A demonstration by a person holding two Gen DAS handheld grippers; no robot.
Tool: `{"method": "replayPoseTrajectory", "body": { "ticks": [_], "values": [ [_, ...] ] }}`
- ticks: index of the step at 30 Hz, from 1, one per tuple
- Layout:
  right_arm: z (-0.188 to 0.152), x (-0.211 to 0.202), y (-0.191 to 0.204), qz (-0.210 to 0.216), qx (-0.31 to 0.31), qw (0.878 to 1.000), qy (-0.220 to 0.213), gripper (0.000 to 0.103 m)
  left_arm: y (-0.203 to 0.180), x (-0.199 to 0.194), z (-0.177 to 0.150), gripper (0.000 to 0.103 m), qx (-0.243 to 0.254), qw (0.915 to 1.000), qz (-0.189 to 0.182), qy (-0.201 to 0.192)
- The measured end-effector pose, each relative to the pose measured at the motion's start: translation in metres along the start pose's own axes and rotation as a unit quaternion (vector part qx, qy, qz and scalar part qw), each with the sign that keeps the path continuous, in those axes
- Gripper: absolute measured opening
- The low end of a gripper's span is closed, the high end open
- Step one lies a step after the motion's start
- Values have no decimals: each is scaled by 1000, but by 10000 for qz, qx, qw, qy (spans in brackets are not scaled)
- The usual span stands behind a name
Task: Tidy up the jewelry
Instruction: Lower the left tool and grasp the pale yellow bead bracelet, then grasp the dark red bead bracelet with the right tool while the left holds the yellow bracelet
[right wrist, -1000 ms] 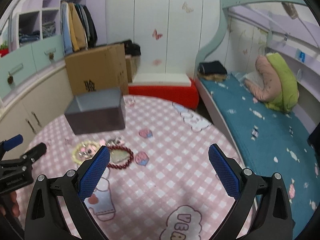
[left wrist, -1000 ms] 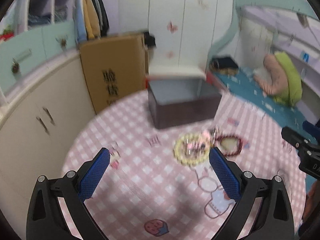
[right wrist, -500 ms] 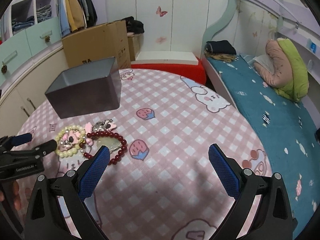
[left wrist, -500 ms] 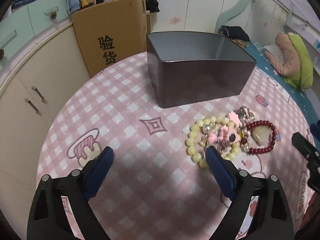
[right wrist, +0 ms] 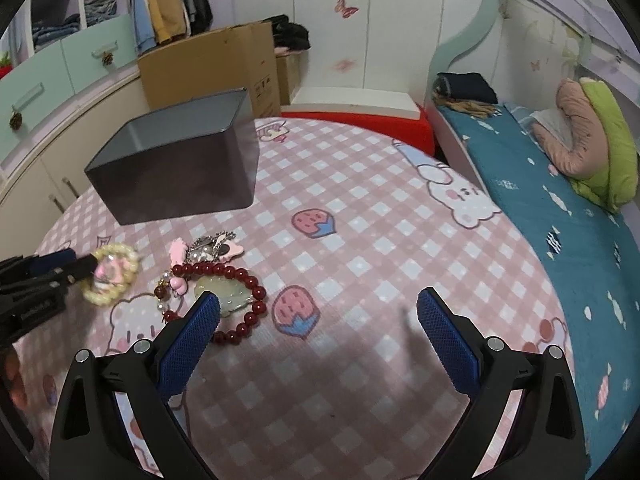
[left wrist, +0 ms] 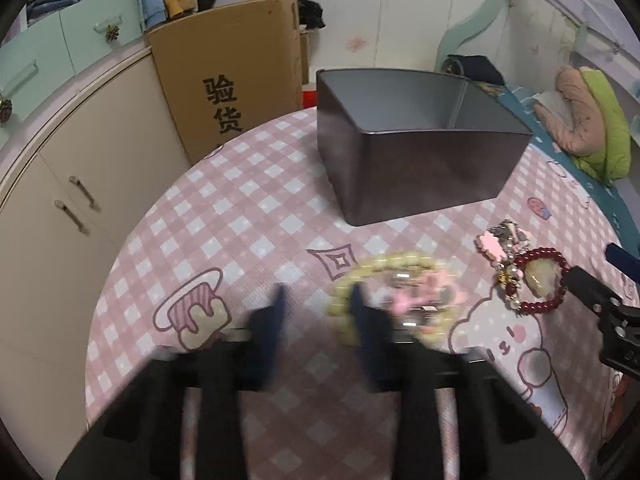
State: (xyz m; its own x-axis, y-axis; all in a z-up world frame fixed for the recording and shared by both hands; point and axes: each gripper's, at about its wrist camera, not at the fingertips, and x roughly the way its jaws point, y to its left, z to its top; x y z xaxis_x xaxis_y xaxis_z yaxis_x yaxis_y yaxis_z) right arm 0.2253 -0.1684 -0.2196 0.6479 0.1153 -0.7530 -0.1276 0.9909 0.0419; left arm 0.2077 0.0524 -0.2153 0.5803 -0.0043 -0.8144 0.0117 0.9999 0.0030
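The left gripper (left wrist: pixel 318 312), blurred, has its fingers narrowed about the near edge of the pale yellow bead bracelet (left wrist: pixel 384 296) on the pink checked desk (left wrist: pixel 248 220); whether they pinch it I cannot tell. Next, likely, a lift into the open dark grey metal box (left wrist: pixel 416 160) just behind, clearing its rim. The right gripper (right wrist: pixel 318 336) hovers, fingers spread, by the red bead bracelet (right wrist: pixel 236 296), with open desk to its right.

My two black grippers, blue-padded

My right gripper (right wrist: pixel 318 316) has black angular arms, silver screws and blue cross-hatched pads (right wrist: pixel 447 338); my left gripper (left wrist: pixel 318 312) looks blurred, black with dark blue fingers (left wrist: pixel 276 320).
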Motion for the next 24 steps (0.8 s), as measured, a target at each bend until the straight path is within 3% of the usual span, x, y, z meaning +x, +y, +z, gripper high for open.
{"method": "replayPoseTrajectory", "body": {
  "ticks": [2,7,8,9,10,13,16,18,24],
  "values": [
    [2,2,2,110,-29,9999,5,96,3,-1,-1,8,-19,10000,-42,-41],
    [2,6,3,512,112,9986,97,95,11,-16,-6,8,-172,9980,-560,-234],
    [1,6,3,574,134,9982,104,86,11,-19,-5,8,-162,9976,-619,-280],
    [1,8,4,668,166,9975,176,64,11,-23,-6,8,-153,9969,-694,-324],
    [1,11,3,743,210,9967,268,54,12,-29,-5,8,-161,9959,-803,-379],
    [0,12,5,786,215,9963,281,49,11,-38,-4,8,-181,9938,-996,-450],
    [0,11,7,920,235,9951,282,35,10,-46,-3,8,-212,9909,-1235,-489],
    [-1,9,8,836,160,9960,283,18,9,-49,-1,8,-187,9900,-1301,-516],
    [-4,-11,6,898,201,9957,110,9,2,-65,0,8,-69,9854,-1575,-635]
  ]
}}
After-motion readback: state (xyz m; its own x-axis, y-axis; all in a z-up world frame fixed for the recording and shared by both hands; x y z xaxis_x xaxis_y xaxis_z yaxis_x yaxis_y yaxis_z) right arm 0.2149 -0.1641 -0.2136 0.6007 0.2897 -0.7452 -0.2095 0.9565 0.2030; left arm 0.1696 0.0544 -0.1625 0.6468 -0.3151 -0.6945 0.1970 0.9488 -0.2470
